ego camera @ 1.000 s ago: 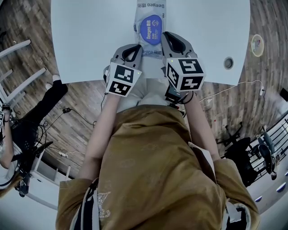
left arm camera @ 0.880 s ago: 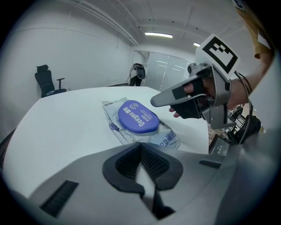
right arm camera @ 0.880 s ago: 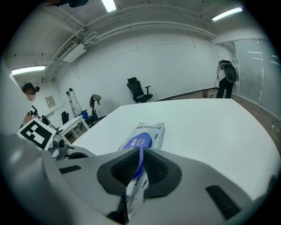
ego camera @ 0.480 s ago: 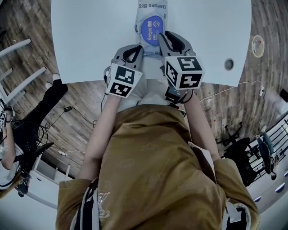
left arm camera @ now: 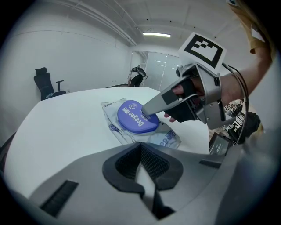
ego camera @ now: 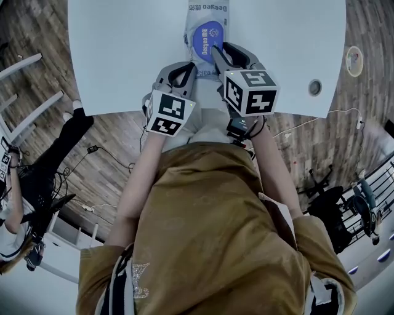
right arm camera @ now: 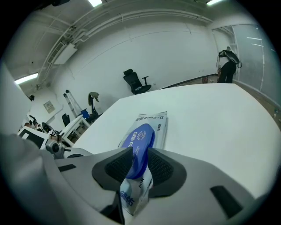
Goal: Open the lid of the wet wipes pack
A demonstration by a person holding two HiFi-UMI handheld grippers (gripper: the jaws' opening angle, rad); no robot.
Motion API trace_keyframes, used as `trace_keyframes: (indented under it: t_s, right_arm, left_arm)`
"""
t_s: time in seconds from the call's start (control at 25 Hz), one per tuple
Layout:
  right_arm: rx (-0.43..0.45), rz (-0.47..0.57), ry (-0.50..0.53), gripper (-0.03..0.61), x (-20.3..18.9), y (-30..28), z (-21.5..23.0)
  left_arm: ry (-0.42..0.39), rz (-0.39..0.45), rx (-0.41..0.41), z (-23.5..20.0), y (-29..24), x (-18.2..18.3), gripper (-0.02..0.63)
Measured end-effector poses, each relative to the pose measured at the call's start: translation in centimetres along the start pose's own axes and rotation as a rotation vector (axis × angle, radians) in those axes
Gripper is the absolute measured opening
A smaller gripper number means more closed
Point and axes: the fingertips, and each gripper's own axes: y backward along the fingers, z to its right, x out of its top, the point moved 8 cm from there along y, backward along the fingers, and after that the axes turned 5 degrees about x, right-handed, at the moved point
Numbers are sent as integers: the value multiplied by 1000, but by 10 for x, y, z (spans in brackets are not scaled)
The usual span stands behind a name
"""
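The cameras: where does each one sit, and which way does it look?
Head view: on the person's head, facing steeply down at the table; shows their shirt, left gripper and right gripper.
Left gripper view: on the left gripper, facing along its shut jaws across the table; shows the right gripper and the hand holding it.
Right gripper view: on the right gripper, facing along its jaws, shut on the blue lid.
Shared: all three show the wet wipes pack.
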Motion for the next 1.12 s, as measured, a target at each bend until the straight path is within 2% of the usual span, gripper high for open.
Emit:
trace_keyframes:
  t_s: [0.24, 0.6, 1.12]
  right_arm:
    - [-32, -23, 16, 95, 0, -1, 2]
    - [-12, -44, 20, 81, 4, 2, 2]
    - [11, -85, 89, 78, 13, 9, -6]
  left_arm:
    - [-19, 9, 2, 1, 1, 3, 6]
    - [-21, 7, 5, 1, 3, 3, 6]
    - [-22, 2, 5, 1, 2, 2, 6]
